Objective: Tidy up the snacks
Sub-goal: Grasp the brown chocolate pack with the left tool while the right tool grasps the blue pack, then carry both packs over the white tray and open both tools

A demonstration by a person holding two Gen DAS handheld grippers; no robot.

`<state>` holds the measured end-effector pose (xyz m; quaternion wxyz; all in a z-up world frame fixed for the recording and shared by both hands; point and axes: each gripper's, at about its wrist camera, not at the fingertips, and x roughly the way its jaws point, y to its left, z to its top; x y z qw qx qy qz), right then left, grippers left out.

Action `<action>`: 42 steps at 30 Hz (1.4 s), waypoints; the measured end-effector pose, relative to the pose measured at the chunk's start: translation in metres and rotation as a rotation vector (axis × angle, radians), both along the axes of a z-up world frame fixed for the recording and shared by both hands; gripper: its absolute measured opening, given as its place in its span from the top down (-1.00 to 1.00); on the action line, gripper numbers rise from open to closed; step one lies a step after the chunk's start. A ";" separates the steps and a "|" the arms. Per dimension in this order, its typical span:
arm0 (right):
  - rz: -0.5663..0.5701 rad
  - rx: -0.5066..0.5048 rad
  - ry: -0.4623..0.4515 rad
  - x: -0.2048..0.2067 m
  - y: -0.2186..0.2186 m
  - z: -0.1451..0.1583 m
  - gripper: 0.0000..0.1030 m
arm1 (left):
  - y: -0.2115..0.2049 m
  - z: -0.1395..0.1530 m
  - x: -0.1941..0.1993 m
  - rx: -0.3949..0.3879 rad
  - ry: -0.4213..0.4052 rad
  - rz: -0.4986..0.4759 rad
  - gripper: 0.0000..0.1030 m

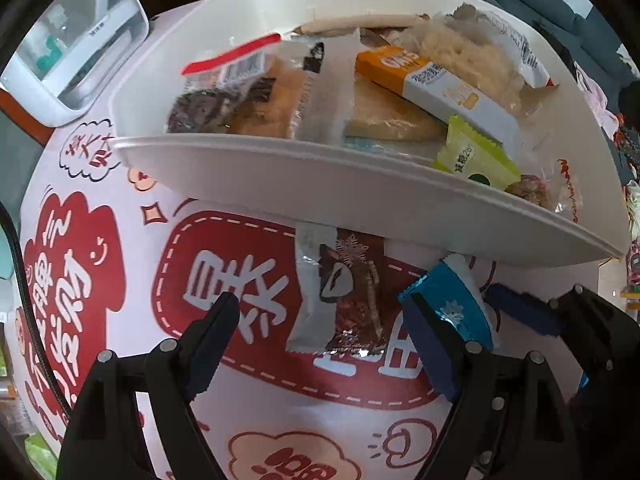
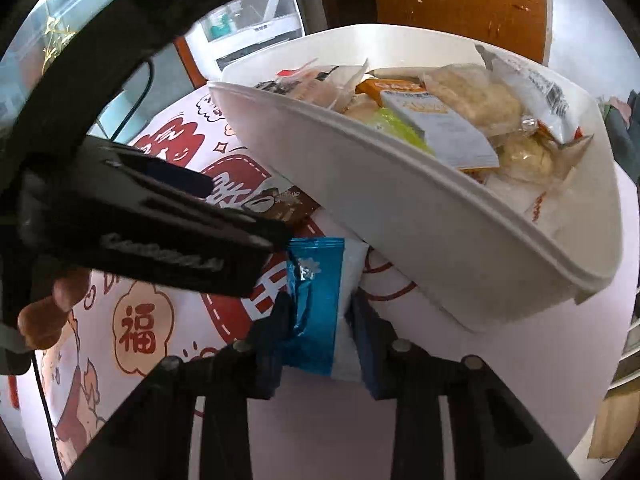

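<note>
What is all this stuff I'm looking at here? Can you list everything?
White bin: one, white, on the table, filled with wrapped snacks.
Orange and white snack bar: one, inside the bin, on top of the pile.
Green packet: one, light green, inside the bin near its front wall.
Brown snack packet: one, brown and silver, flat on the table in front of the bin.
Blue packet: one, shiny blue and white, between the right gripper's fingers.
Tablecloth: one, pale with red cartoon print, covering the table.
Clear box: one, white with see-through walls, behind the bin.
Left gripper: black, open, over the brown packet.
Right gripper: black, shut on the blue packet.
</note>
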<state>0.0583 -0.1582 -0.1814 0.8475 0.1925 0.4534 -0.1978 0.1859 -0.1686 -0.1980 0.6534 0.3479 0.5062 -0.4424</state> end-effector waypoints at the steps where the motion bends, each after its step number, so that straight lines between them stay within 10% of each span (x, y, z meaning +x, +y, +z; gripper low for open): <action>1: 0.001 -0.001 0.003 -0.001 0.000 0.000 0.41 | -0.001 -0.002 0.000 0.002 0.001 0.000 -0.61; 13: 0.006 0.033 0.024 -0.022 0.001 0.005 0.44 | -0.003 -0.017 0.006 0.016 0.041 0.050 -0.52; 17: 0.019 0.056 0.031 -0.024 0.003 0.008 0.48 | 0.005 -0.013 0.006 -0.012 0.034 0.074 0.12; 24: 0.077 0.034 0.011 -0.038 0.016 0.041 0.49 | 0.035 -0.003 -0.013 -0.002 0.039 0.145 0.30; 35: 0.169 -0.095 -0.067 -0.047 0.027 0.120 0.49 | 0.141 0.086 -0.052 -0.129 -0.005 0.367 0.31; 42: 0.160 -0.144 -0.139 -0.052 0.007 0.162 0.49 | 0.141 0.129 -0.071 -0.227 0.018 0.432 0.31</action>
